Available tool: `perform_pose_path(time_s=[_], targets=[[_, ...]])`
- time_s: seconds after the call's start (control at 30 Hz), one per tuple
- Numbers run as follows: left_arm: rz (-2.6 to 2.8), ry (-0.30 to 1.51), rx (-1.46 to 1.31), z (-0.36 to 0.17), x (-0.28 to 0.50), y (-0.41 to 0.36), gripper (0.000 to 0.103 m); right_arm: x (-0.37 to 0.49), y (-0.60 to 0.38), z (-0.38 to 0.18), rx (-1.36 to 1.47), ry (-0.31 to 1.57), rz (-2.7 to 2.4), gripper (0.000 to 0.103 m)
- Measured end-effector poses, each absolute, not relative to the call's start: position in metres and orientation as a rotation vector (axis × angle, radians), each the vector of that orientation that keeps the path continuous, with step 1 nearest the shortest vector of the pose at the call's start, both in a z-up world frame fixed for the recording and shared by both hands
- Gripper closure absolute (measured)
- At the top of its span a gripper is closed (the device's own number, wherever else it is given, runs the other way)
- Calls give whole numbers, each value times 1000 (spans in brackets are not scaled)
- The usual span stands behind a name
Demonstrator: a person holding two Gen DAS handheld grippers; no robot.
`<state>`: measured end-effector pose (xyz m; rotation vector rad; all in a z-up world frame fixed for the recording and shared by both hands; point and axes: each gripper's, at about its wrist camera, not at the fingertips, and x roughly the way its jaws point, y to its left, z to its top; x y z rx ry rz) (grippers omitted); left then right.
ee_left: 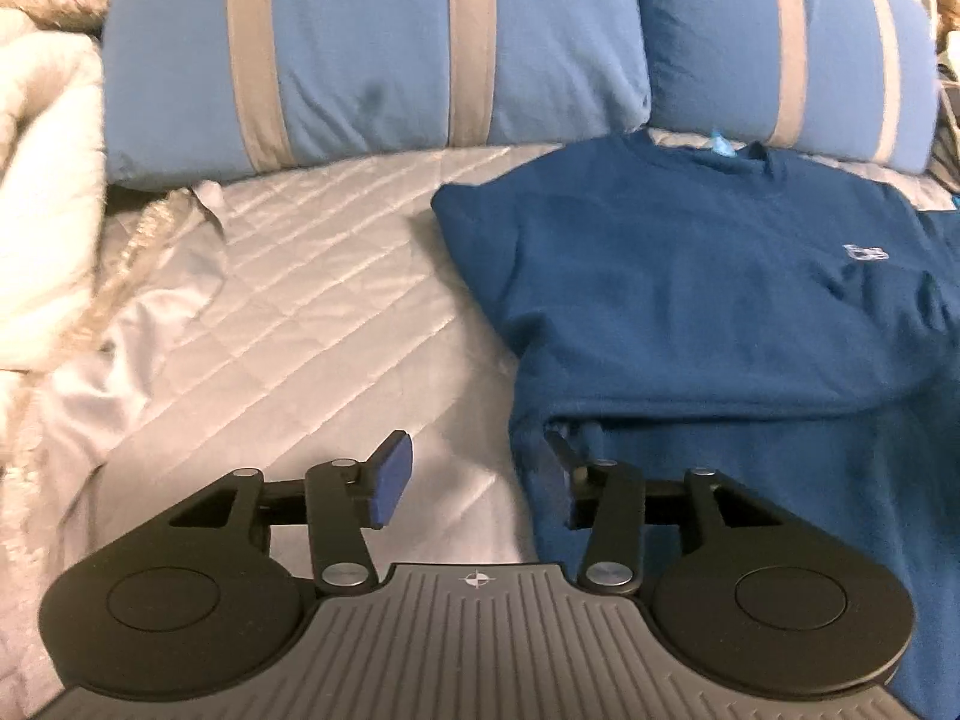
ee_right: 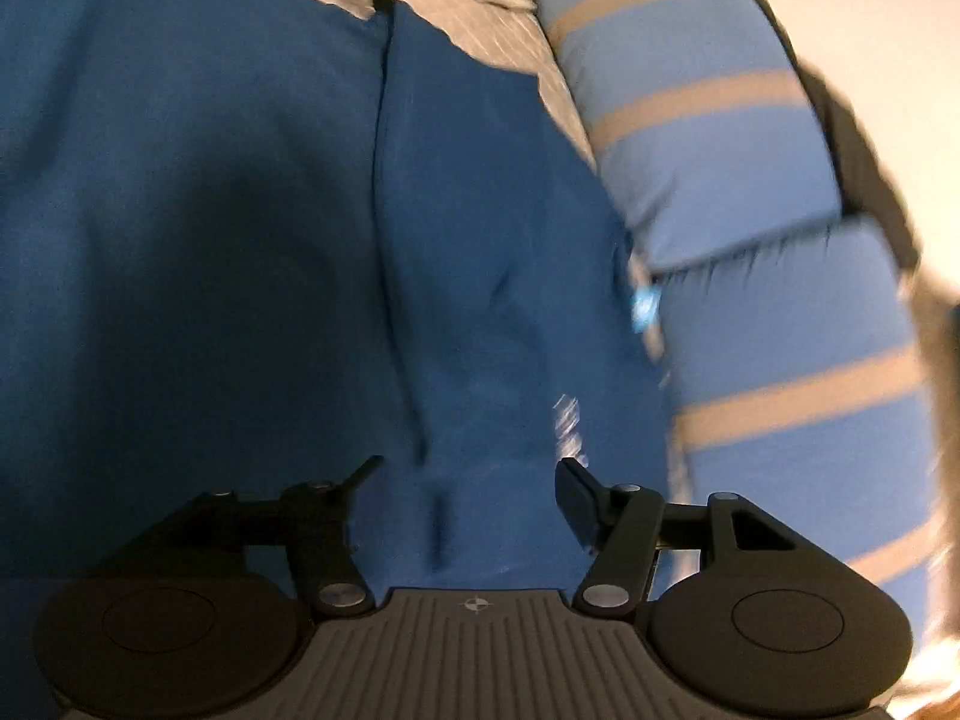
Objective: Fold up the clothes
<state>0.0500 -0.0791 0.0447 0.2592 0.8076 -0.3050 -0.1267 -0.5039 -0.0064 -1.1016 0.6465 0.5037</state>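
Note:
A dark blue sweatshirt (ee_left: 690, 276) with a small white chest logo lies on the quilted bed cover, its collar toward the pillows and a fold across its lower part. My left gripper (ee_left: 474, 480) stands open at the garment's left edge, its right finger (ee_left: 555, 468) against the blue cloth and its left finger (ee_left: 393, 477) over the bare cover. In the right wrist view the same sweatshirt (ee_right: 252, 192) fills the frame, blurred. My right gripper (ee_right: 468, 486) hovers open just above it with nothing between its fingers.
Two blue pillows with tan stripes (ee_left: 372, 48) (ee_right: 750, 180) lie along the head of the bed. A cream blanket (ee_left: 42, 180) is bunched at the left. The silver quilted cover (ee_left: 288, 312) spreads left of the sweatshirt.

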Motion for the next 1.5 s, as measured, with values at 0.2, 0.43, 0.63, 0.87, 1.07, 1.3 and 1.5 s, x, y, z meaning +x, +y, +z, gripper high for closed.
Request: perform_pose_path(time_s=[0.2, 0.43, 0.63, 0.87, 1.07, 1.3, 1.5], targets=[[-304, 741, 235, 75, 7, -61, 44, -108, -528, -16, -904, 728, 526, 41], [-293, 687, 192, 102, -27, -50, 43, -86, -540, -41, -830, 787, 519, 74], [-283, 646, 160, 116, -48, -38, 42, -94, -546, -41, -874, 772, 490, 92], [-283, 631, 147, 123, -56, -37, 42, -114, -558, -29, -929, 781, 475, 99], [-312, 621, 140, 123, -60, -53, 42, -120, -571, -20, -839, 750, 428, 71], [-366, 609, 158, 120, -71, -84, 33, -109, -565, -26, -799, 754, 453, 67], [-413, 621, 205, 112, -84, -104, 32, -91, -555, -37, -802, 807, 478, 90]])
